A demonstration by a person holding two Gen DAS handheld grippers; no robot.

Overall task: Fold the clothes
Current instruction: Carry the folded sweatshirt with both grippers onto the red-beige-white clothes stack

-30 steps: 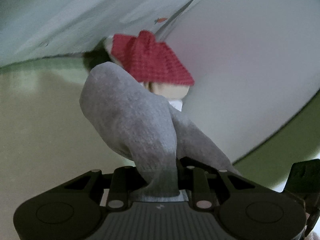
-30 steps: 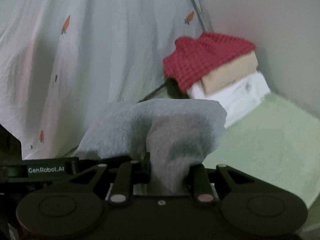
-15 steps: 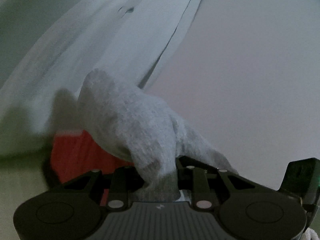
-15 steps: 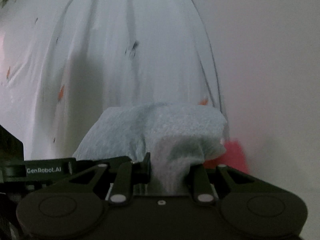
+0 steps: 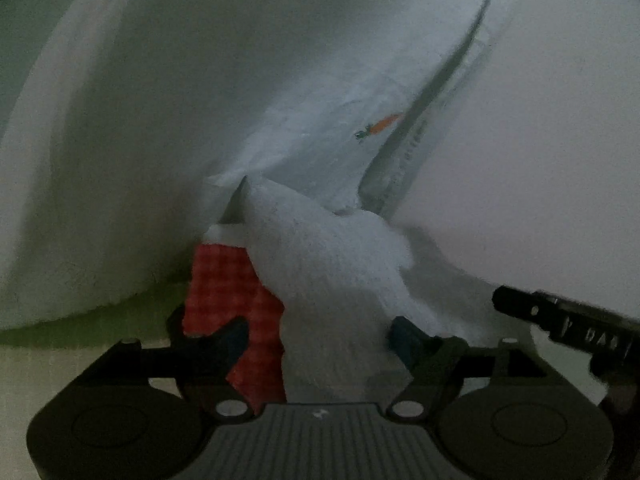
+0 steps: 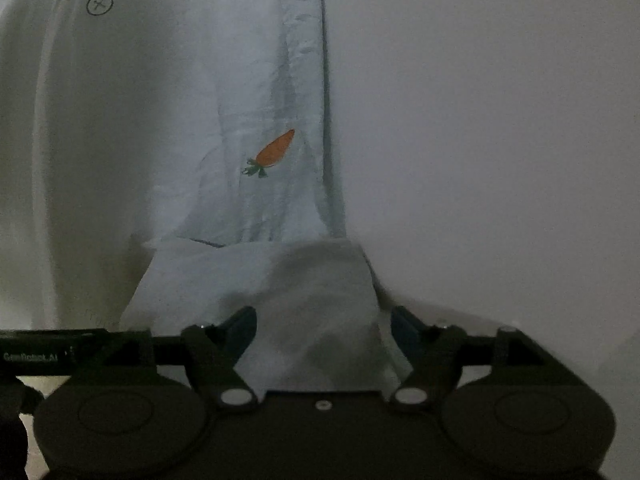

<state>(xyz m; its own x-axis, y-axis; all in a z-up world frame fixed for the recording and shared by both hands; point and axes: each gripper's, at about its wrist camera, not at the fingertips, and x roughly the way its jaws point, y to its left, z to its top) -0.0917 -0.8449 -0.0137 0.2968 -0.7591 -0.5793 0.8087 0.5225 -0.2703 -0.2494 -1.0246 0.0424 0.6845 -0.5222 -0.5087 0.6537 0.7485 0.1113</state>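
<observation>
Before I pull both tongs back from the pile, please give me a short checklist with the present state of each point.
1. Left tongs open: ok, jaws stand apart.
2. Right tongs open: ok, jaws stand apart.
3. Grey garment free of the left fingers: cannot tell, cloth lies between them.
4. Grey garment free of the right fingers: cannot tell, cloth fills the gap.
5. Garment lies over the red knit: ok, it partly covers it.
6. Carrot-print sheet clear of the tongs: ok, it hangs behind.
</observation>
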